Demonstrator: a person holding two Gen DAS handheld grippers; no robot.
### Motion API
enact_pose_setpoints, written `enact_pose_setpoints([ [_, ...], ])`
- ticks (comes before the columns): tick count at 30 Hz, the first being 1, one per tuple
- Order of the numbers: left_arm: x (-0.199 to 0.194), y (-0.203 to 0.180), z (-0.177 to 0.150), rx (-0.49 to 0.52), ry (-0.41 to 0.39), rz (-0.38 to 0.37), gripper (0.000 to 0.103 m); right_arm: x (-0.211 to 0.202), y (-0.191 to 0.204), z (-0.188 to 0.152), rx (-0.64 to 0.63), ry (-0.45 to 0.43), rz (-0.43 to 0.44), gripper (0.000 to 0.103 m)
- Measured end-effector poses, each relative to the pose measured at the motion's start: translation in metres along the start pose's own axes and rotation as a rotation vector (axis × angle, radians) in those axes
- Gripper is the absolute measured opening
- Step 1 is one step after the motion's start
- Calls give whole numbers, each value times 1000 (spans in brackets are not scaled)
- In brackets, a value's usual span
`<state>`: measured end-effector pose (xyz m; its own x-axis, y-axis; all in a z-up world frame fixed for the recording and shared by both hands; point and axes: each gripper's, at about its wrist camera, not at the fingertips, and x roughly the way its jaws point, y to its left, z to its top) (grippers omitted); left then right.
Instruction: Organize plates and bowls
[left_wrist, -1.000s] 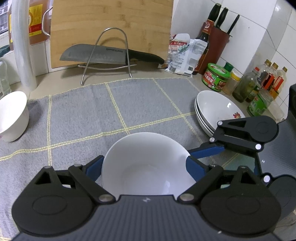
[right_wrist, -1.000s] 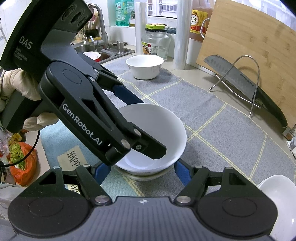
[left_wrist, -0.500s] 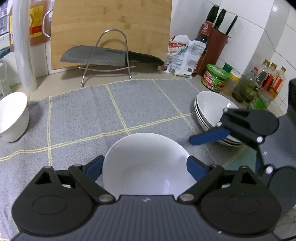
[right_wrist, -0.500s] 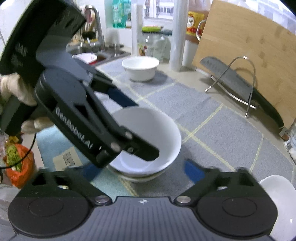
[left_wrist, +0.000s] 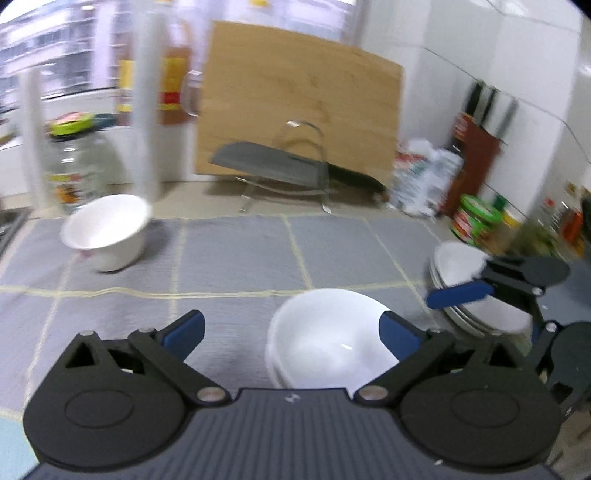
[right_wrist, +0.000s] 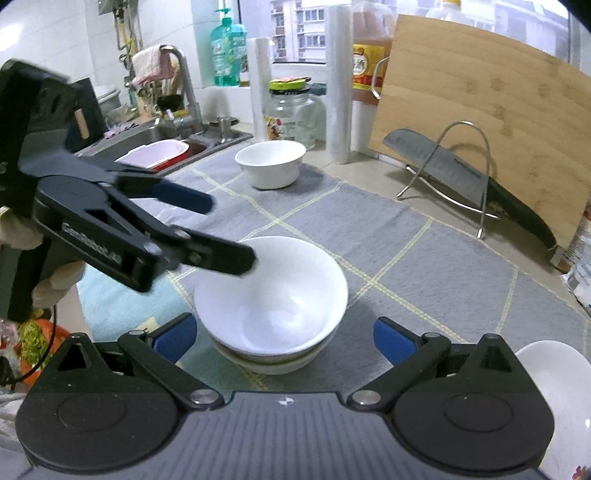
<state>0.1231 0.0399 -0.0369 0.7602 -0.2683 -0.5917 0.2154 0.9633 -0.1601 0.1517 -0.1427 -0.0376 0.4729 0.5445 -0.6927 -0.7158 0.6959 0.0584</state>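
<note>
We see our left gripper (left_wrist: 291, 328) with its jaws opening, its blue pads clear of the stacked white ceramic bowls (right_wrist: 271, 299) that sit on the grey cloth mat with yellow grid lines (right_wrist: 406, 258). In the left wrist view the stack lies toward the right-hand pad, with bare mat under the rest of the gap. Our right gripper (right_wrist: 282, 338) stands spread wide, a pad on either side of the same stack and touching neither side; nothing is pinched.

In the right wrist view the left gripper's black finger (right_wrist: 218, 254) reaches across the near rim of the top bowl, partly covering it. A single white ceramic bowl (right_wrist: 271, 162) stands well apart at the far edge of the mat, near a clear glass jar with a green lid (right_wrist: 291, 110) and a tall white roll (right_wrist: 338, 85). A stack of shallow white plates (left_wrist: 465, 284) lies to the right of the bowls, partly hidden by the right gripper in the left wrist view.

Behind the mat a wide steel cleaver (right_wrist: 439, 166) rests on a bent wire stand (right_wrist: 476, 177) against a leaning bamboo cutting board (right_wrist: 491, 110). The steel sink (right_wrist: 155, 140) with a red-and-white basin (right_wrist: 155, 157) lies far left.
</note>
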Motion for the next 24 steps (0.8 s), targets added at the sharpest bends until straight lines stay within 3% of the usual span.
enact_pose_setpoints([
  [3,-8,7,-3,-43,-22,56,101,-2,-2,3,22,-22,-9,103],
  [9,-11,32,-2,-30,-25,103,101,1,-3,19,61,-57,-44,103],
  [24,22,144,9,61,9,88,101,63,24,82,161,9,-180,103],
])
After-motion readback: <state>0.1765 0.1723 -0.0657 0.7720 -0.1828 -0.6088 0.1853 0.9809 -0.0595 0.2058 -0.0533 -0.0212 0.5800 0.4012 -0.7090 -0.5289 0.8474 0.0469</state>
